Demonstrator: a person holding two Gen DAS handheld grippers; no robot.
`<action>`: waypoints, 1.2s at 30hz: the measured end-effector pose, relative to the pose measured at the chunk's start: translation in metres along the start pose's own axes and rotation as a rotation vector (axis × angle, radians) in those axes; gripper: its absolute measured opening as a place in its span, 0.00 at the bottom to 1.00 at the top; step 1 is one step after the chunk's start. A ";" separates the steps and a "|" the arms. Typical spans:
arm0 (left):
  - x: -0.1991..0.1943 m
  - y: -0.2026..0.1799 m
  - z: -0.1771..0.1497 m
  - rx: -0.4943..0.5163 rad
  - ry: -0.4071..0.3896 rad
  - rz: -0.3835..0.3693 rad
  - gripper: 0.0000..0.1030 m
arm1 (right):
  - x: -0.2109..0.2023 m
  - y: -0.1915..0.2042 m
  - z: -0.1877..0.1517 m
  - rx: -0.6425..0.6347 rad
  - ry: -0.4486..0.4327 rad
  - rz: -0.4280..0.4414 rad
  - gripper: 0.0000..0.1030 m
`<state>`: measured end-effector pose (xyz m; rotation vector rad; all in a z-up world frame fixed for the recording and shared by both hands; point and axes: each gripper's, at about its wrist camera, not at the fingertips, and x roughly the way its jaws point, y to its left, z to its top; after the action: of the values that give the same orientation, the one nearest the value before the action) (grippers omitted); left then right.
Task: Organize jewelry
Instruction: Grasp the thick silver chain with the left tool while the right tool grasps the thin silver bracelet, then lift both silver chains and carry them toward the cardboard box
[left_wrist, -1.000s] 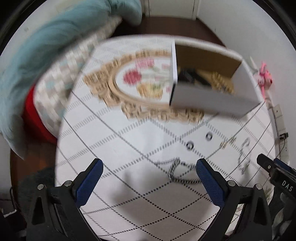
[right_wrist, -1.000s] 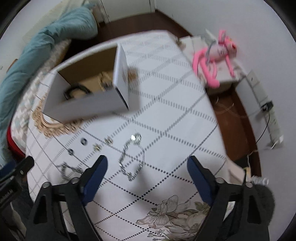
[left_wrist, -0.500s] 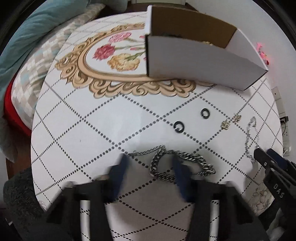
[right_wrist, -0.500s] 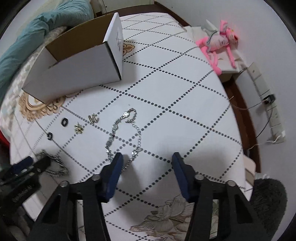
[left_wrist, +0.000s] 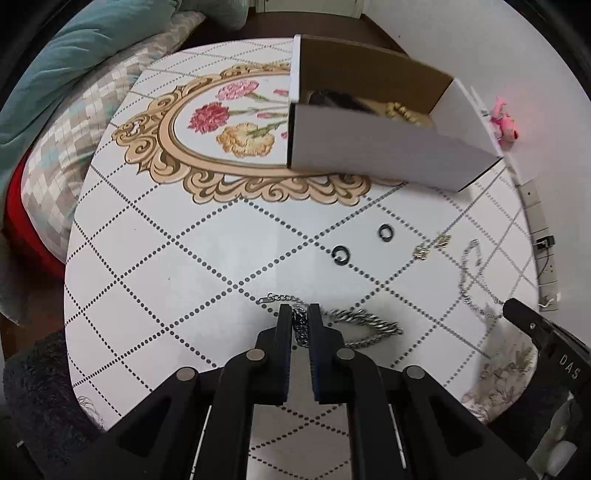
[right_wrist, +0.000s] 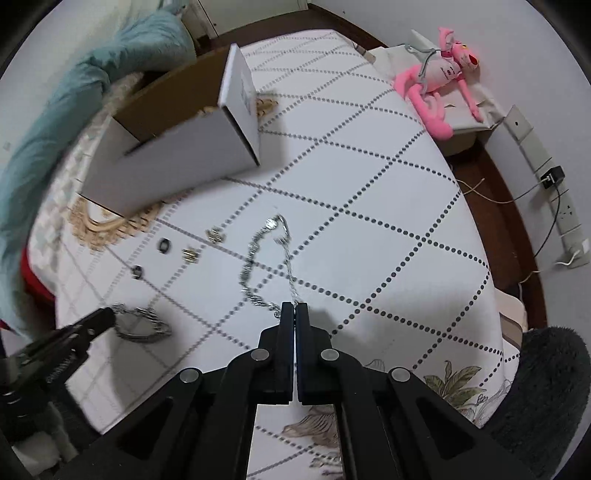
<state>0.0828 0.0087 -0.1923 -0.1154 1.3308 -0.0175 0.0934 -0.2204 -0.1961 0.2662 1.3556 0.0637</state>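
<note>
My left gripper (left_wrist: 300, 310) is shut on a thick silver chain (left_wrist: 362, 321) that lies on the white tablecloth (left_wrist: 166, 266). My right gripper (right_wrist: 294, 308) is shut on a thin silver bracelet (right_wrist: 255, 251), which also shows in the left wrist view (left_wrist: 469, 280). Two black rings (left_wrist: 340, 255) and two small gold earrings (left_wrist: 430, 248) lie between the chains and the open white cardboard box (left_wrist: 380, 155). The box holds a dark item and gold jewelry (left_wrist: 400, 110). In the right wrist view the thick chain (right_wrist: 142, 325) lies by the left gripper's tip.
A teal blanket (left_wrist: 74, 55) and checked pillow (left_wrist: 74, 140) lie beyond the table's left edge. A pink plush toy (right_wrist: 439, 77) sits on a low surface at the right, with a power strip (right_wrist: 554, 192) and cables along the wall. A dark rug (right_wrist: 550, 387) lies below.
Both grippers have come down to the table and closed, the left on the thick chain and the right on the thin bracelet. Both were wide open a second ago.
</note>
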 end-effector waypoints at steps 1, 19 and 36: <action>-0.005 0.001 0.000 0.000 -0.004 -0.008 0.05 | -0.004 -0.001 0.003 0.000 -0.005 0.010 0.00; -0.094 -0.008 0.092 0.039 -0.177 -0.179 0.05 | -0.115 0.042 0.071 -0.087 -0.167 0.222 0.00; -0.058 -0.009 0.209 0.043 -0.176 -0.126 0.04 | -0.067 0.093 0.196 -0.169 -0.142 0.149 0.00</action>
<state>0.2726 0.0195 -0.0869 -0.1606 1.1449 -0.1391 0.2787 -0.1736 -0.0742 0.2244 1.1800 0.2773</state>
